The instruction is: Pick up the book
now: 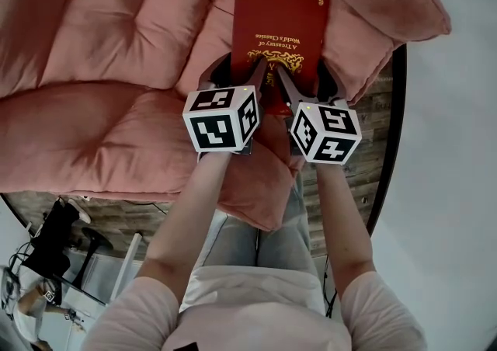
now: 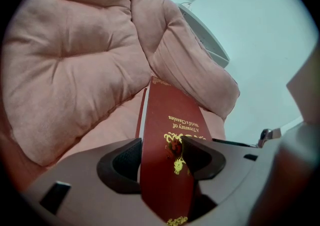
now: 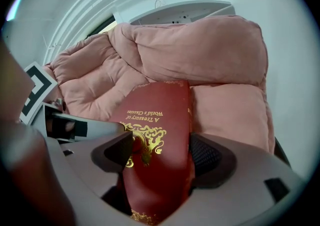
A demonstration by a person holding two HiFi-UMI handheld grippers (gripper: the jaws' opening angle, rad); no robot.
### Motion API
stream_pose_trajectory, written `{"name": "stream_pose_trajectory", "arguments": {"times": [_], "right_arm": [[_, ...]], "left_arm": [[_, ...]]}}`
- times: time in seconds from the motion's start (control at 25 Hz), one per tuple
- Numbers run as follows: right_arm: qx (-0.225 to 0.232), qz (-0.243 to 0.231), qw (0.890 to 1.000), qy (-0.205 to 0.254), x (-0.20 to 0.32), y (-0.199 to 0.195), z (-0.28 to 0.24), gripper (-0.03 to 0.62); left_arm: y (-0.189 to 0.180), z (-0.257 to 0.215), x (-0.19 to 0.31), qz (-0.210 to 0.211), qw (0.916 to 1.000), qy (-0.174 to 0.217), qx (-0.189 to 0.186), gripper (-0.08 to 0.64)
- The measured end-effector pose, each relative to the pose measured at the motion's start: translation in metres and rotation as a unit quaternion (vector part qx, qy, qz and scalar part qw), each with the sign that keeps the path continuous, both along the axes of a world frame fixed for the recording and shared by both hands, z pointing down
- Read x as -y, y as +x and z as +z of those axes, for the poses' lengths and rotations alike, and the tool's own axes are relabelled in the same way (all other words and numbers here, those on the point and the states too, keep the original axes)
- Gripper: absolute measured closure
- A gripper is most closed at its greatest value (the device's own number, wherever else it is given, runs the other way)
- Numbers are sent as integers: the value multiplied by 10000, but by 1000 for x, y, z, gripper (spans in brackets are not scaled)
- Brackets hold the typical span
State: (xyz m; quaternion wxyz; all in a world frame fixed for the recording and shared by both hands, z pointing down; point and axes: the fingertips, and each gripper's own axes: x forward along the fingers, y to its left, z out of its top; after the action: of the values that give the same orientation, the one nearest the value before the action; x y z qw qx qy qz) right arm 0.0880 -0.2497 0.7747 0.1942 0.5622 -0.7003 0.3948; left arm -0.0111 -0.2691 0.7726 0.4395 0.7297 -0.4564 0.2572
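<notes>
A dark red hardback book (image 1: 279, 23) with gold lettering rests on the pink sofa cushions (image 1: 101, 46), its cover up and its near end toward me. My left gripper (image 1: 245, 71) holds that near end at the left. In the left gripper view its pads press the book (image 2: 172, 130) from both sides, so the left gripper (image 2: 161, 157) is shut on it. My right gripper (image 1: 307, 78) sits at the near right. In the right gripper view the book (image 3: 160, 120) lies between the wide-spread jaws of the right gripper (image 3: 160, 152), which stands open around it.
Thick pink cushions (image 3: 215, 55) rise behind and on both sides of the book. A dark curved frame edge (image 1: 394, 109) and wood flooring (image 1: 365, 171) lie to the right of the sofa. The person's legs and forearms fill the lower middle of the head view.
</notes>
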Motion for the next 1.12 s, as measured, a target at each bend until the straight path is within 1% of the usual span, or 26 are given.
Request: {"name": "stream_pose_trajectory", "arguments": {"times": [0.16, 0.4, 0.64, 0.8, 1.12], "right_arm": [[-23, 28, 10000, 12, 0, -2, -6, 236], [-69, 19, 10000, 55, -4, -2, -25, 236], [-234, -38, 9996, 120, -8, 2, -53, 236], [-367, -80, 9989, 266, -5, 2, -78, 236], [-504, -33, 9963, 698, -4, 8, -147, 236]], "left_arm": [[-1, -8, 1, -88, 9998, 189, 62, 321], [-1, -28, -1, -94, 9995, 301, 76, 322], [3, -54, -7, -160, 9987, 486, 15, 324], [3, -78, -6, -245, 9975, 654, -54, 324], [7, -145, -6, -274, 9942, 1019, -215, 325]]}}
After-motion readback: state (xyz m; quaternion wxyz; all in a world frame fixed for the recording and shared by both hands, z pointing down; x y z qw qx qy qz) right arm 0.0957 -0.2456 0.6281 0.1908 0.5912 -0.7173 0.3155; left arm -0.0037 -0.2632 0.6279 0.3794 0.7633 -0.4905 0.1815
